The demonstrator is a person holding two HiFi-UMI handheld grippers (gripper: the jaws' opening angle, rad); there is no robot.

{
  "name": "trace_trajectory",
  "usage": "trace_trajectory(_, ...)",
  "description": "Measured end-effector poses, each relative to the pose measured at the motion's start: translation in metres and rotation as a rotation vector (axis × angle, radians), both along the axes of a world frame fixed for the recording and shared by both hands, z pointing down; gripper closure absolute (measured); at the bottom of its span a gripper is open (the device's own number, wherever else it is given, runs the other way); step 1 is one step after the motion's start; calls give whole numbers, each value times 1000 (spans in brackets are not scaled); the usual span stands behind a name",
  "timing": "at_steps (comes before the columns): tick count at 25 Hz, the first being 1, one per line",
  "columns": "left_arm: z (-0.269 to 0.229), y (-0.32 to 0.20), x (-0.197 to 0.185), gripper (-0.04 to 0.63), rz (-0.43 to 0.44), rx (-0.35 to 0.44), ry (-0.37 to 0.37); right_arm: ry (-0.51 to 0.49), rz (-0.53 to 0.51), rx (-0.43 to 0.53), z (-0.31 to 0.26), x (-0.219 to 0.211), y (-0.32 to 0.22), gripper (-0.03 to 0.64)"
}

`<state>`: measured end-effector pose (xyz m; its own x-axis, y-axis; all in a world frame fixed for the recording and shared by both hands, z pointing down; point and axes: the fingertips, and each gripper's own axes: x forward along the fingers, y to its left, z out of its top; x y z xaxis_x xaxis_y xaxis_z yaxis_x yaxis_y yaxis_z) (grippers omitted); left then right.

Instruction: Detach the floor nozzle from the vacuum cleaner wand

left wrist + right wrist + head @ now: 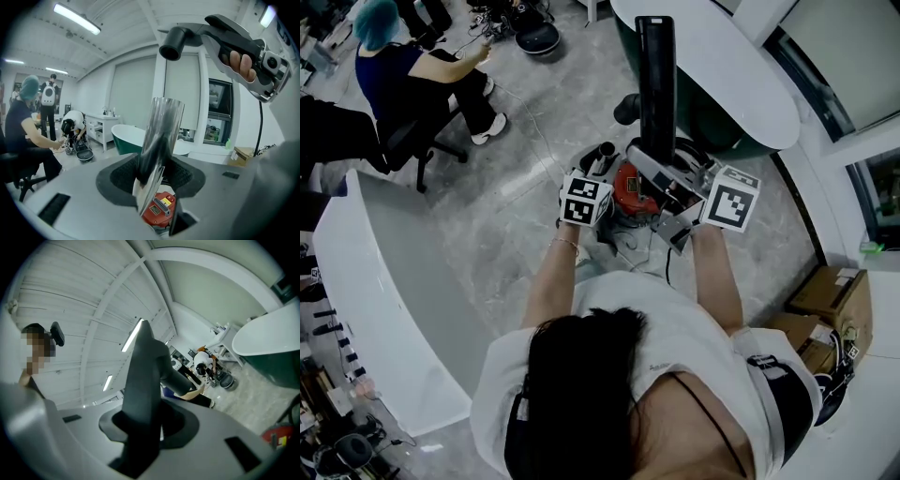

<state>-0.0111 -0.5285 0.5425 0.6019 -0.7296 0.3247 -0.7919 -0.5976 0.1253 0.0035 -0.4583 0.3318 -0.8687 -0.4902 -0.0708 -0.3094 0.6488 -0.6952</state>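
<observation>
In the left gripper view my left gripper (157,180) is shut on the shiny silver wand (161,136), which stands upright between the jaws. Its red vacuum body (159,211) shows just below. My right gripper (143,425) is shut on the dark neck of the floor nozzle (143,380). From the left gripper view, the neck's round black end (171,44) hangs above the wand's top, apart from it. In the head view both grippers (605,167) (670,192) meet at the red body (630,187). The long black nozzle (656,84) rises above them.
A green and white bathtub (722,84) lies just behind the vacuum. A white curved counter (366,281) runs along the left. A seated person (394,66) is at the far left and cardboard boxes (830,300) at the right. Grey marble floor (516,178) lies between.
</observation>
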Motion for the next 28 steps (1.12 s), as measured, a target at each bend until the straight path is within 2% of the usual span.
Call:
trace_trajectory(4,-7,1,-4,425,-32,7,40,-3,2,-4,3,1,0,500)
trace_trajectory(9,-17,9,-13,388,-57,21,52,3,5,-15,9,5,2,500)
trace_trajectory(14,-29,19,-23,387,-81,28,72,38,23,-8,16,10,0,500)
trace_trajectory(24,-60,56,-34,385,-136,46,113,25,40,-37,27,20,14,500)
trace_trajectory(28,-73,66,-36,385,-159,52,129,81,50,-14,34,23,20,500)
